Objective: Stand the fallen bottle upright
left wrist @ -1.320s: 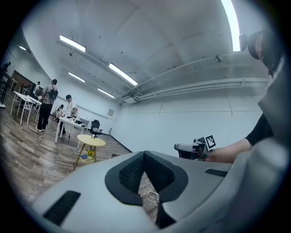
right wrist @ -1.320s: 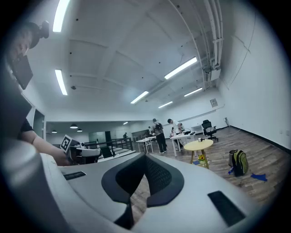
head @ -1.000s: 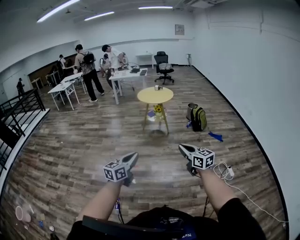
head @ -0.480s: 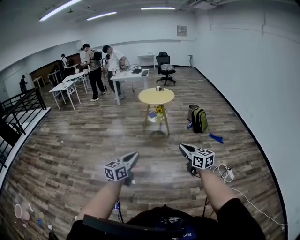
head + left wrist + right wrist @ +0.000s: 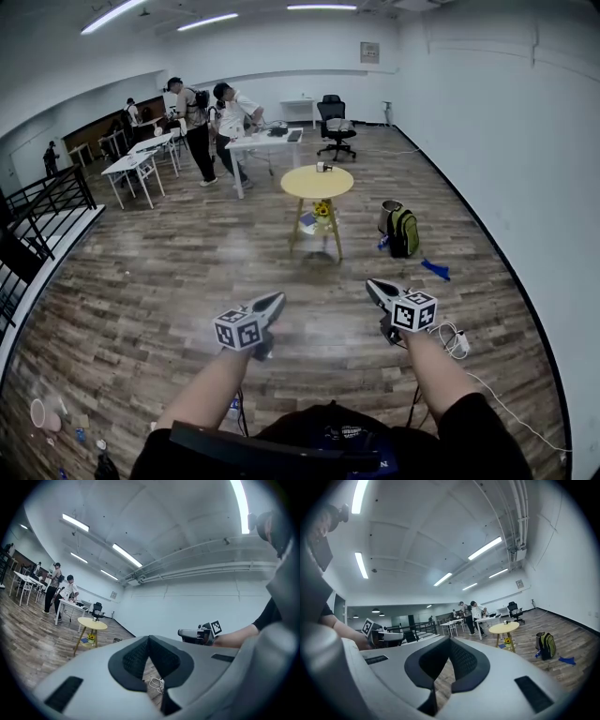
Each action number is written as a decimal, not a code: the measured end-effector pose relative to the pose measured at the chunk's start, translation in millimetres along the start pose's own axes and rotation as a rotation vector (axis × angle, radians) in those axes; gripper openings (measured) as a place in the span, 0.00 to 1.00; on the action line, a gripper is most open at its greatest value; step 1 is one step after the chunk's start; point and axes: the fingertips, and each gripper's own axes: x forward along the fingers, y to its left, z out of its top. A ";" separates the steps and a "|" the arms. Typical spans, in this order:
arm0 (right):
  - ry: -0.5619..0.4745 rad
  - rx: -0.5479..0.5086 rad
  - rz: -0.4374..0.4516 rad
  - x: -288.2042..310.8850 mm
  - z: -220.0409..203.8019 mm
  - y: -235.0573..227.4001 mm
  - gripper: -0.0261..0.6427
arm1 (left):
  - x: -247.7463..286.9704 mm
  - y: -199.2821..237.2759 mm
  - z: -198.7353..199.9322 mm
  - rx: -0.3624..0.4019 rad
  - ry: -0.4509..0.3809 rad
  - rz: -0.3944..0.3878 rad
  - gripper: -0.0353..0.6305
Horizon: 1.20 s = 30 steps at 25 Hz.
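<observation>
No fallen bottle can be made out in any view. A round yellow table stands a few steps ahead, with a small object on its top that is too small to identify. My left gripper and right gripper are held out level over the wooden floor, side by side and pointing toward the table. Both are shut with nothing between the jaws. In the left gripper view the jaws meet at the tip and the right gripper shows beside them. The right gripper view shows its jaws closed the same way.
A green backpack, a metal bucket and a blue cloth lie right of the table. A white cable trails on the floor by my right arm. People stand at white desks behind; a railing runs along the left.
A person in dark clothes has walked right, up to the white desk. The head view has shifted slightly. Both grippers keep the same pose and stay shut.
</observation>
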 end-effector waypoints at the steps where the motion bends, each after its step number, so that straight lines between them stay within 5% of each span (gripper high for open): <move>1: 0.000 0.001 0.002 -1.9 -0.2 -2.2 0.07 | 2.7 -1.1 -0.6 0.000 0.001 0.002 0.06; 20: 0.032 -0.020 0.051 -68.0 7.8 -59.6 0.07 | 70.0 -76.3 -34.8 -0.034 0.005 0.026 0.06; 30: 0.070 -0.029 0.053 14.4 -2.5 -95.3 0.07 | 108.4 8.5 -24.3 -0.061 -0.001 0.019 0.06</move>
